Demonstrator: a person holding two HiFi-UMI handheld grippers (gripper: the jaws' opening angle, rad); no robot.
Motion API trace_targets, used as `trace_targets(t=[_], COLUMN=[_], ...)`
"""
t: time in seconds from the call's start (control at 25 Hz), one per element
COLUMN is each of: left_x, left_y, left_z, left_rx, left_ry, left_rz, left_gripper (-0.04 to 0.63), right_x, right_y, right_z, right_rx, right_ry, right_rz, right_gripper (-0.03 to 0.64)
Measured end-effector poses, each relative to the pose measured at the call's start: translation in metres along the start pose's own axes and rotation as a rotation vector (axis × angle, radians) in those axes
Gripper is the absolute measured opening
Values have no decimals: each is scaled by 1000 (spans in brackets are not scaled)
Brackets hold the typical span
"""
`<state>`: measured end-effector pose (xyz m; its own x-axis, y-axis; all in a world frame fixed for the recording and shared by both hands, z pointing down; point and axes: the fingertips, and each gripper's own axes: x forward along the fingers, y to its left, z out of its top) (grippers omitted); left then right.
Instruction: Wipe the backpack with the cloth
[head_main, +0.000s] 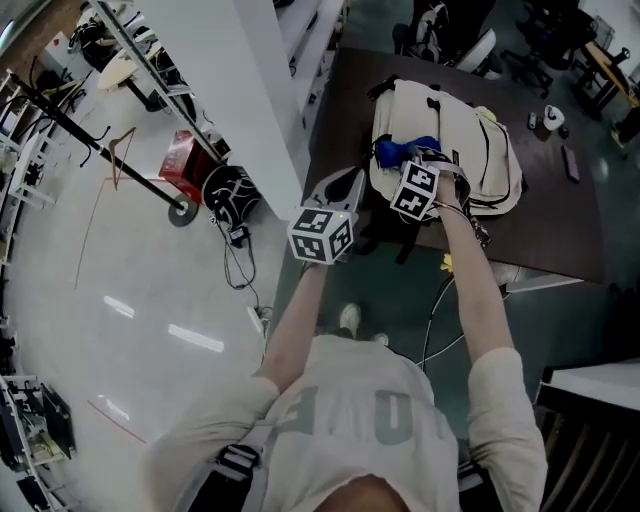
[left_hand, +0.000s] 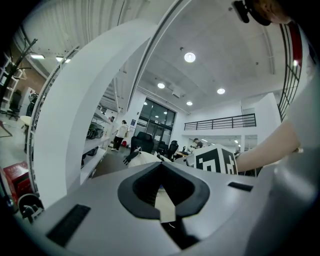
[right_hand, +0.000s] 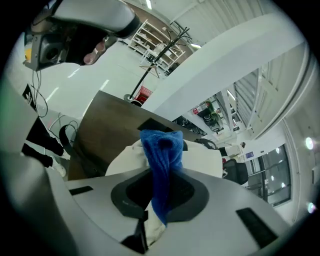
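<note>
A cream backpack (head_main: 470, 150) lies on the brown bench (head_main: 560, 230), near the bench's near left corner. The right tongs (head_main: 418, 160) are clamped on a blue cloth (right_hand: 161, 155). The cloth sticks out of the tongs in a bunch. It sits over the backpack, on the side nearer the bench's left edge. I cannot tell if the cloth touches the backpack. The left tongs (head_main: 345, 188) are closed with nothing in them. They hang over the near left corner of the bench, just beside the backpack. A few small things (head_main: 570, 163) lie near the bench's right edge, well apart from the backpack.
</note>
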<state>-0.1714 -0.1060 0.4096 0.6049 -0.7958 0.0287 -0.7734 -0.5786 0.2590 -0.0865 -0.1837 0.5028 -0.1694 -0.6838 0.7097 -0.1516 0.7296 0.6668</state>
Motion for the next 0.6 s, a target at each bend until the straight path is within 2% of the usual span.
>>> trace_targets(t=[0.16, 0.28, 0.6], left_x=[-12, -21, -25], left_y=[-15, -24, -52], left_z=[-10, -20, -28], left_rx=[3, 1, 15], left_ry=[21, 34, 46], left_rz=[20, 34, 43], left_gripper=[3, 3, 3], right_x=[-2, -7, -26], right_y=[36, 53, 74], right_z=[-8, -15, -14], right_rx=[18, 71, 59], right_ry=[3, -19, -85], right_rz=[52, 30, 69], right_gripper=[46, 46, 46])
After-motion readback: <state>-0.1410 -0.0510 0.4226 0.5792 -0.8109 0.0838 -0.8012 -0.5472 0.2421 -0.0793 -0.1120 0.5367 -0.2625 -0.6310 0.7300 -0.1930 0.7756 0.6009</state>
